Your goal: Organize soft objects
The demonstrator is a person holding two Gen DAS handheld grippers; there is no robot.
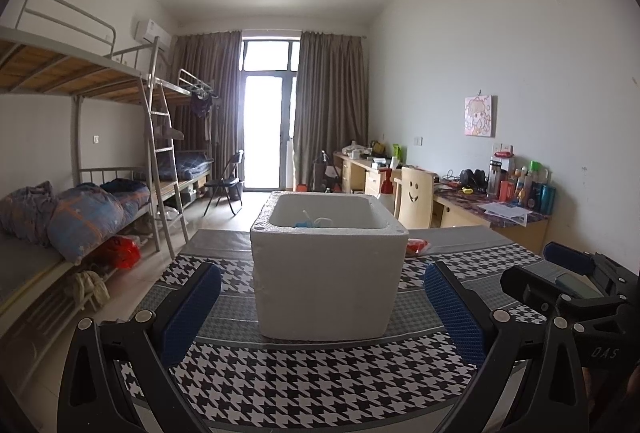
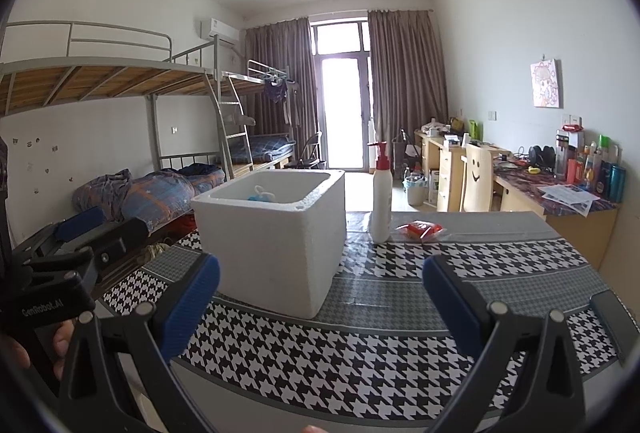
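Blue-padded jaws of both claws stand wide apart and empty over a houndstooth cloth, a foam box ahead.

Black-and-white houndstooth tablecloth (image 1: 320,385) lies directly beneath the left gripper (image 1: 322,309), whose fingers are spread with nothing between them; just ahead of it, centred between the fingers, sits the white foam box (image 1: 328,273), holding a blue and white soft object (image 1: 310,222) low inside. The right gripper (image 2: 320,307), equally spread and bare, has the same box ahead and to its left. Farther ahead of the right gripper stand a white pump bottle (image 2: 381,197) with a red pump and, to the right of the bottle, a red packet (image 2: 420,229) lying flat on the cloth. Beyond the table are bunk beds (image 2: 120,81), desks and a curtained balcony door.
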